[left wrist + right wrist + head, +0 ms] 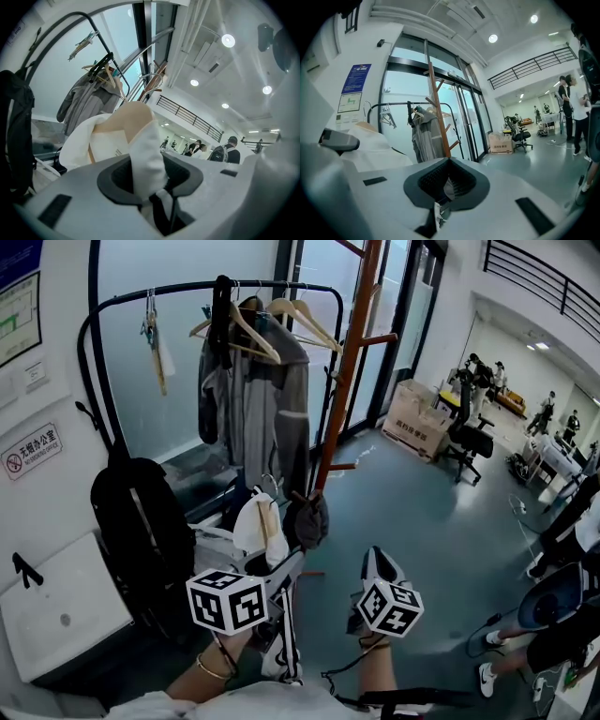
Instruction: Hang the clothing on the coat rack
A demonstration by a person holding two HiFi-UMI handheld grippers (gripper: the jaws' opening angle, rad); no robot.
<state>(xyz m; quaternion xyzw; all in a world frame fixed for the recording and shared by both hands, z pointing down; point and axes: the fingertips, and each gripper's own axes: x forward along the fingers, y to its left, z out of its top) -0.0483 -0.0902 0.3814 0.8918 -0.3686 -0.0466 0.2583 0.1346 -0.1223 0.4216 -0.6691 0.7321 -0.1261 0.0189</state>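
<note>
White clothing (249, 529) is still off the rack, carried low and near the person, just left of the wooden coat rack (349, 362) and in front of the black rail (187, 289) that stands behind it. A tan piece at its neck looks like a wooden hanger (265, 521), so the garment seems already threaded and ready to go up.

The left gripper (279, 570) pinches a fold of the white cloth between its pads. In the left gripper view the fabric fills the gap and bunches upward from the jaws. The right gripper (377, 563) sits to the right of the garment and apart from it. Its jaws are drawn nearly together, with only a thin pale sliver between them and nothing I can name held there.

On the rail, a grey jacket (258, 399) hangs from one hanger, and spare wooden hangers (302, 317) sit beside it on the right. A black backpack (141, 512) hangs lower at the left.

By my reading the pickup is done, while the lift and the hooking onto the rack remain. Nothing of the white garment touches a peg or the rail yet.
</note>
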